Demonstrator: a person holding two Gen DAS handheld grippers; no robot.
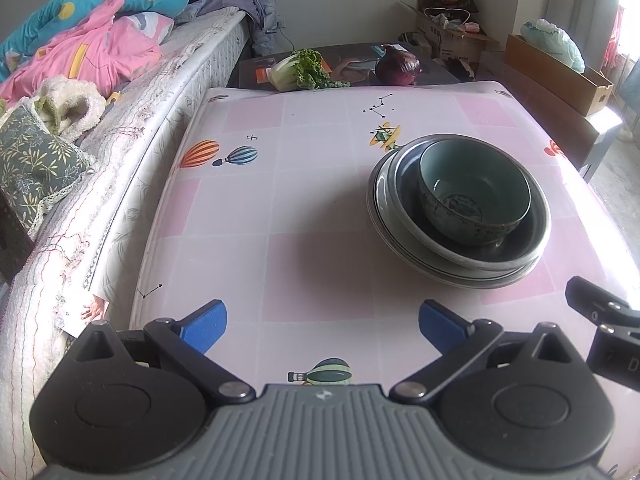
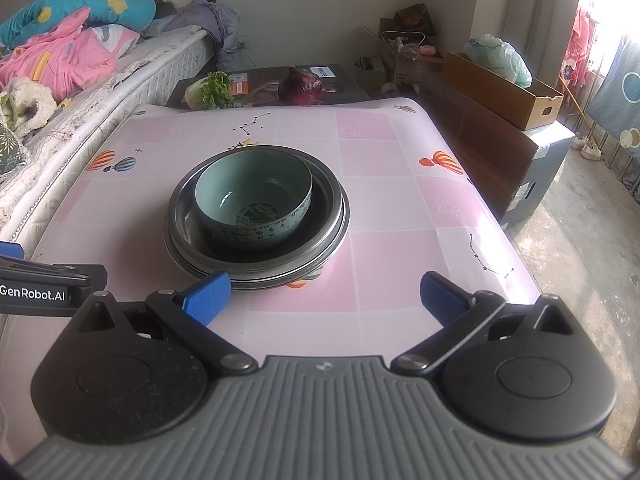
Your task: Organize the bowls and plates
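A pale green ceramic bowl (image 1: 474,192) (image 2: 254,196) sits inside a dark metal bowl (image 1: 460,216) (image 2: 328,200), which rests on a stack of metal plates (image 1: 400,240) (image 2: 256,280). The stack stands on a pink patterned table (image 1: 304,208) (image 2: 400,240). My left gripper (image 1: 322,330) is open with blue pads, low over the table's near side, left of and short of the stack. My right gripper (image 2: 324,300) is open too, just short of the stack, its left pad (image 2: 206,296) close to the plates' rim. Neither holds anything.
A bed with bright bedding (image 1: 80,40) (image 2: 60,52) runs along the table's left side. Beyond the far edge lie a leafy vegetable (image 1: 300,68) (image 2: 212,90) and a purple cabbage (image 1: 398,66) (image 2: 300,88). Cardboard boxes (image 2: 500,88) stand on the right.
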